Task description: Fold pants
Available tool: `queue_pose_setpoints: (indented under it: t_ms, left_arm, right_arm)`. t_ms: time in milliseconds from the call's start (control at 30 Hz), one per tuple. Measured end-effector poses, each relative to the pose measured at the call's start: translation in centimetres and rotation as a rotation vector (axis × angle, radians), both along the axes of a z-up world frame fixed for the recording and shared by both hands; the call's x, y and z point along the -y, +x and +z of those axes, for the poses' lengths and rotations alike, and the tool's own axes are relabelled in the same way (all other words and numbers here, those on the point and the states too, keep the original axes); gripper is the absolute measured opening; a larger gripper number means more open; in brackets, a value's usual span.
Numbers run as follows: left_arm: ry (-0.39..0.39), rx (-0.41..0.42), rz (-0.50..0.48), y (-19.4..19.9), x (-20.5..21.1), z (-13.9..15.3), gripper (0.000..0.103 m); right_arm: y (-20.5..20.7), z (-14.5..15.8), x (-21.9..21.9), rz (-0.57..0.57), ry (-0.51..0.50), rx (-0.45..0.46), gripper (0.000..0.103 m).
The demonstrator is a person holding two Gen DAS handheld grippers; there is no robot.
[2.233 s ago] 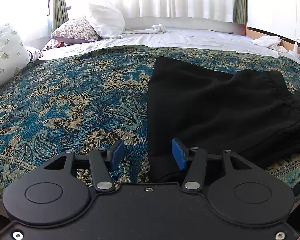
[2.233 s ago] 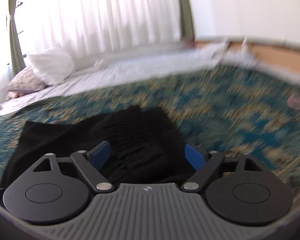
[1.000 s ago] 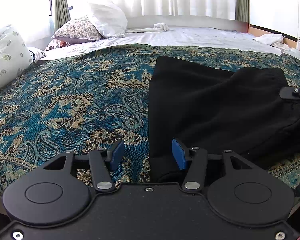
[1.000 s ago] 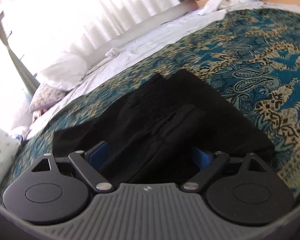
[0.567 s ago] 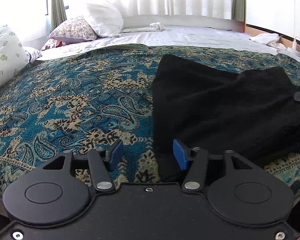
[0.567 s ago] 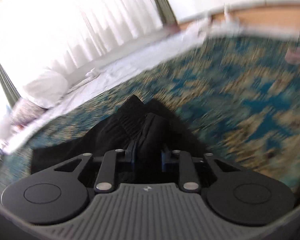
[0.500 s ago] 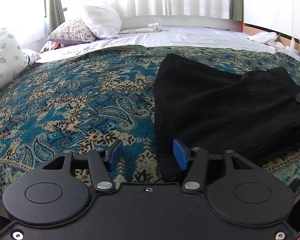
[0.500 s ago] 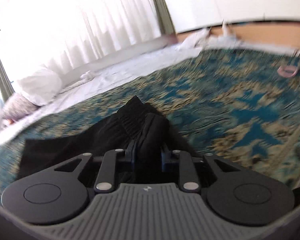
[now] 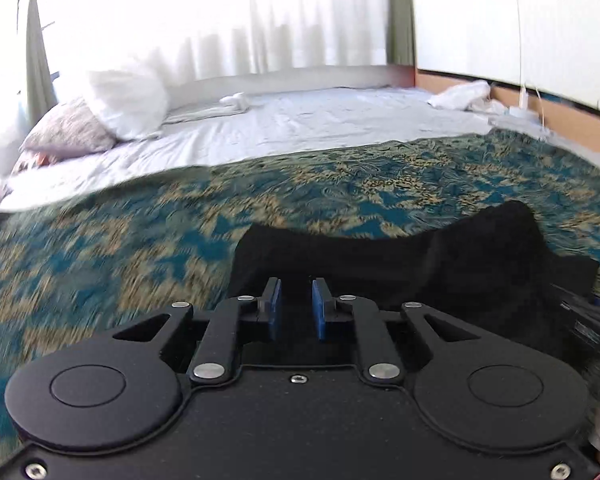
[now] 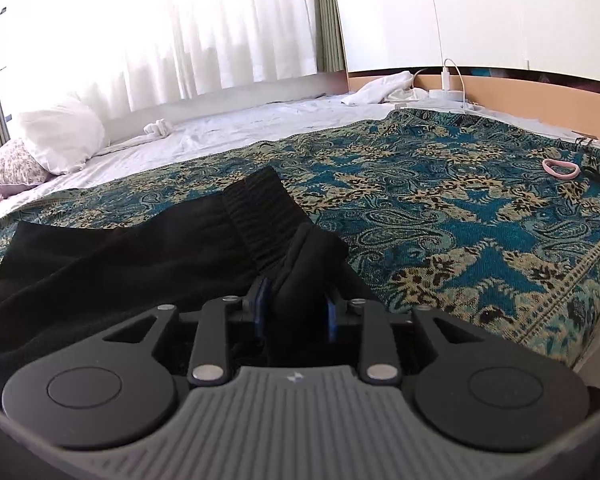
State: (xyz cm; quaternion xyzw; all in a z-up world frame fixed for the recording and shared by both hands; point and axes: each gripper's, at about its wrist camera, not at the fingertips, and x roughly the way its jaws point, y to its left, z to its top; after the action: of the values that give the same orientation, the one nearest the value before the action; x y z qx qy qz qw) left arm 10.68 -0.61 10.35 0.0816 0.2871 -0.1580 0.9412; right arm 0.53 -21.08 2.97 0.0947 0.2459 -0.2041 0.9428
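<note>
Black pants [image 9: 440, 268] lie on a blue and tan paisley bedspread [image 9: 140, 248]. My left gripper [image 9: 296, 306] is shut on the near left edge of the pants, with black cloth between its blue pads. In the right wrist view the pants [image 10: 120, 256] spread to the left, with the ribbed waistband [image 10: 260, 208] raised. My right gripper [image 10: 294, 308] is shut on a bunched fold of the pants near the waistband. The right gripper's body shows at the right edge of the left wrist view [image 9: 588, 320].
White pillows [image 10: 58, 136] and a patterned pillow [image 10: 14, 168] lie at the far left on a white sheet [image 9: 300, 128]. A pink hair tie [image 10: 561, 168] lies on the bedspread at the right. A charger and cable [image 10: 448, 80] stand by the wooden headboard. The bed's edge runs close on the right.
Both grippers have closed on the pants, the right one first, then the left. The left gripper has moved, and the pants' near edge is lifted and bunched.
</note>
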Motion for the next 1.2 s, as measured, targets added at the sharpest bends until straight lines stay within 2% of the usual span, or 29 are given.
queue_pose_setpoints:
  t_ms: [67, 200, 333, 433, 467, 567, 633, 733, 800, 933, 1033, 1200]
  left_arm:
    - [0.057, -0.012, 0.002, 3.1, 1.4, -0.9, 0.015]
    - [0.166, -0.053, 0.100, 8.7, 2.5, -4.3, 0.012]
    - [0.172, -0.082, 0.242, 11.8, 1.3, -6.3, 0.012]
    - [0.143, -0.121, 0.304, 13.0, 0.5, -6.8, 0.012]
    - [0.136, -0.135, 0.323, 13.2, 0.2, -6.8, 0.012]
    - [0.050, -0.152, 0.332, 12.3, -1.2, -5.7, 0.012]
    - [0.011, -0.121, 0.302, 10.2, -1.3, -4.2, 0.012]
    - [0.002, -0.062, 0.216, 6.1, -0.6, -2.3, 0.016]
    - [0.004, -0.047, 0.163, 4.0, 0.0, -2.0, 0.018]
    - [-0.011, -0.086, 0.107, 2.1, 0.9, -3.2, 0.018]
    - [-0.017, -0.136, 0.118, 2.2, 0.9, -4.8, 0.018]
    - [0.035, -0.087, 0.108, 1.4, 1.5, -5.6, 0.017]
  right_arm:
    - [-0.1, -0.1, 0.1, 0.000, -0.001, 0.000, 0.044]
    - [-0.3, -0.3, 0.3, 0.014, -0.015, 0.003, 0.044]
    - [-0.4, -0.6, 0.0, 0.021, -0.044, 0.008, 0.044]
    - [-0.4, -0.5, -0.1, 0.031, -0.068, 0.002, 0.046]
    - [-0.5, -0.3, -0.2, 0.038, -0.083, -0.002, 0.050]
    - [-1.4, 0.7, 0.0, 0.050, -0.081, 0.007, 0.070]
    - [-2.5, 1.5, 0.5, 0.040, -0.085, 0.034, 0.079]
    - [-3.2, 3.1, 0.8, 0.035, -0.114, 0.066, 0.090]
    - [-2.7, 4.3, 0.5, 0.096, -0.141, 0.087, 0.097]
    - [0.4, 5.9, -1.3, 0.282, -0.167, 0.097, 0.099]
    - [4.4, 5.7, -2.9, 0.396, -0.178, 0.028, 0.096]
    - [9.2, 3.1, -5.0, 0.451, -0.216, -0.129, 0.089]
